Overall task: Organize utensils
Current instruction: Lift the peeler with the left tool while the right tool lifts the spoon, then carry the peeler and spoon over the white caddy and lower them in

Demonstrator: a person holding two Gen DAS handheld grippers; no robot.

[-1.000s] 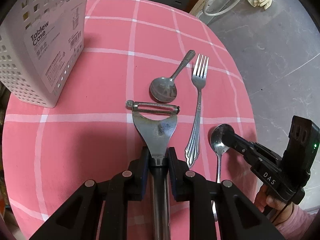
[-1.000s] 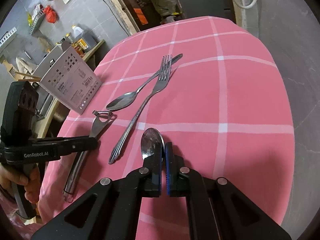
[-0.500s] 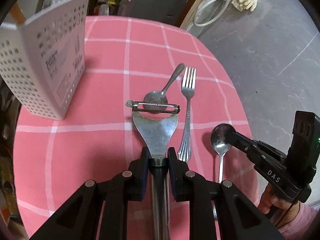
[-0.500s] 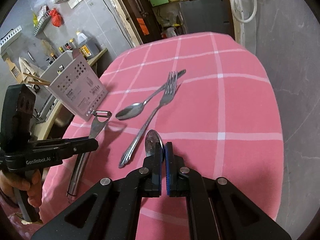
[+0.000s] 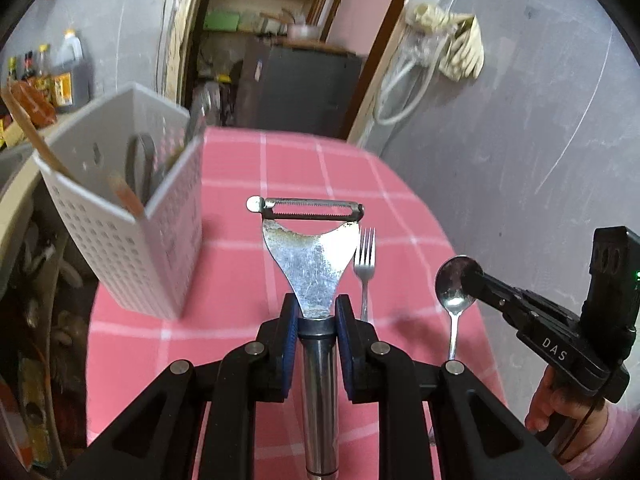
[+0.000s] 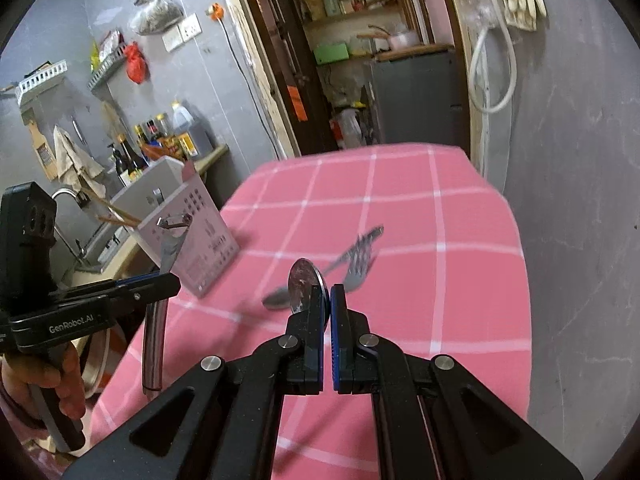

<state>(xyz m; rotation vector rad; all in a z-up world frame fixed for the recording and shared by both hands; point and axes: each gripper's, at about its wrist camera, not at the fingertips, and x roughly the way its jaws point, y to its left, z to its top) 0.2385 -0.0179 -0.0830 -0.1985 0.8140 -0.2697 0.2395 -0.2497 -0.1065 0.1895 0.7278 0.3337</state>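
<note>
Steel peeler [image 5: 310,256] pinched in left tool [image 5: 316,316], raised beside caddy [image 5: 132,216] — right view alone shows second spoon [image 6: 278,298]; right tool [image 6: 325,308] clamps spoon [image 6: 302,284].

Caddy [image 5: 132,216] (utensils inside) blocks left; bare cloth [image 5: 236,280] beside it.

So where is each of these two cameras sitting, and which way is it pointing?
Left wrist: sits on the left gripper, looking forward along the peeler it clamps, toward the white basket; the right gripper and a hand show at right.
Right wrist: sits on the right gripper, looking along the spoon it clamps, across the pink table; the left gripper and hand show at left.
Both see the basket, fork and table.
</note>
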